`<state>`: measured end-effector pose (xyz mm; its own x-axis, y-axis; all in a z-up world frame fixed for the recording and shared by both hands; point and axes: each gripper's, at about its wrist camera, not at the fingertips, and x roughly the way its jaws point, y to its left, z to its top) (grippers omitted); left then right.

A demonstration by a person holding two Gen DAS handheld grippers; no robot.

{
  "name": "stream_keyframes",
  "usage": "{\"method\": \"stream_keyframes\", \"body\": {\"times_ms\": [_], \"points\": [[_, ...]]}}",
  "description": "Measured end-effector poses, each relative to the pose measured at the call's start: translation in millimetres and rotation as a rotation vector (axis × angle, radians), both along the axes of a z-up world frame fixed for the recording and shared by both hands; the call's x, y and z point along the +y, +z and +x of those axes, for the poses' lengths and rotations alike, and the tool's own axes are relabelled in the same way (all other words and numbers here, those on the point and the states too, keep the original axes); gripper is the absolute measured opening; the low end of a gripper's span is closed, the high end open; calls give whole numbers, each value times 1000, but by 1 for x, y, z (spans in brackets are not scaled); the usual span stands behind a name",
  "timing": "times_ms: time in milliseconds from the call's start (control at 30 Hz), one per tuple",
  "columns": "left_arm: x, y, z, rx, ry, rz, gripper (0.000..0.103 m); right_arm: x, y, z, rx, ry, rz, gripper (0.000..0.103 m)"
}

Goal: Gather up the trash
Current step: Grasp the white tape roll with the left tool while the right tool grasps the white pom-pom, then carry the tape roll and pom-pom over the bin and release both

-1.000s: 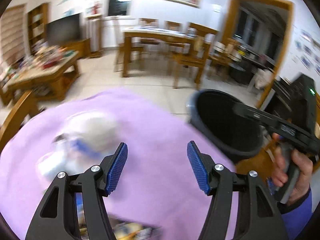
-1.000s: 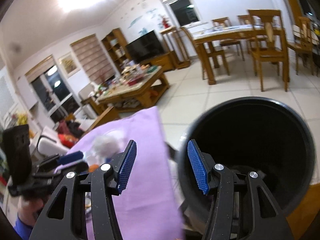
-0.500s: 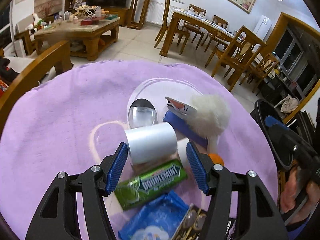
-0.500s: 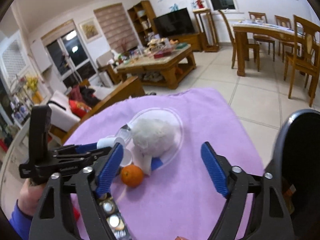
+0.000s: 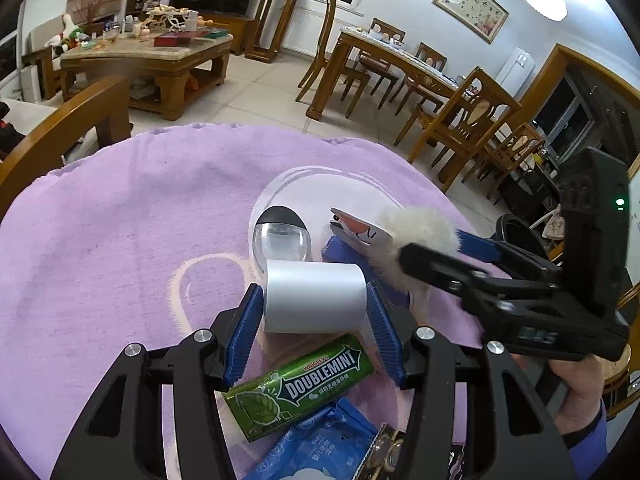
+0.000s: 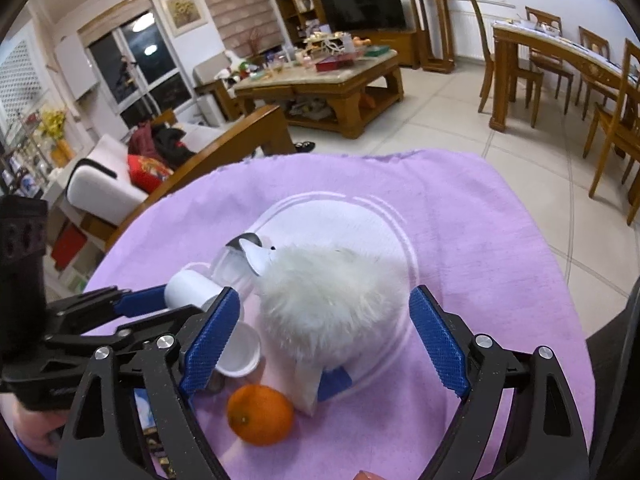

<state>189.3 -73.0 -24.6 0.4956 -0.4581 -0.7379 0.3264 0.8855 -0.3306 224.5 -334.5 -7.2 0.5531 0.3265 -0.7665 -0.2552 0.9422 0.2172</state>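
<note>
A white paper cup lies on its side on the purple cloth. My left gripper has its blue pads on both sides of it, touching or nearly so. The cup also shows in the right wrist view. My right gripper is open, straddling a fluffy white toy without touching it. A green Doublemint gum pack and a blue wrapper lie below the left gripper. An orange and a second white cup lie by the toy.
A clear bottle with a black cap lies beyond the cup. A black trash bin stands past the table's right edge. A wooden chair back is at the left. Dining chairs and a coffee table stand beyond.
The left gripper moved forward and closed in around the white cup. The right gripper moved forward over the fluffy toy, still wide open.
</note>
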Motion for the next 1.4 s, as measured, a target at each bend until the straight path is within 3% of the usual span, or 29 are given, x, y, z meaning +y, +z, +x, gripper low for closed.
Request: {"method": "stream_keyframes", "body": {"times_ms": [100, 200, 400, 667, 800, 1033, 1400], "points": [[0, 2, -4, -21, -4, 6, 52, 3, -6, -3, 2, 14, -19, 50], [-2, 5, -8, -39, -7, 10, 52, -4, -3, -9, -14, 12, -5, 47], [-3, 15, -21, -86, -7, -3, 52, -15, 21, -36, -77, -5, 53, 45], [4, 60, -51, -225, 4, -102, 52, -43, 65, -82, -176, -24, 148, 45], [-9, 81, -68, -274, -22, -111, 52, -66, 87, -109, -224, -40, 187, 45], [-55, 101, -96, -336, -111, -99, 52, -130, 113, -161, -299, -121, 229, 45], [-181, 96, -129, -371, -333, -92, 52, -295, 112, -246, -353, -387, 271, 45]]}}
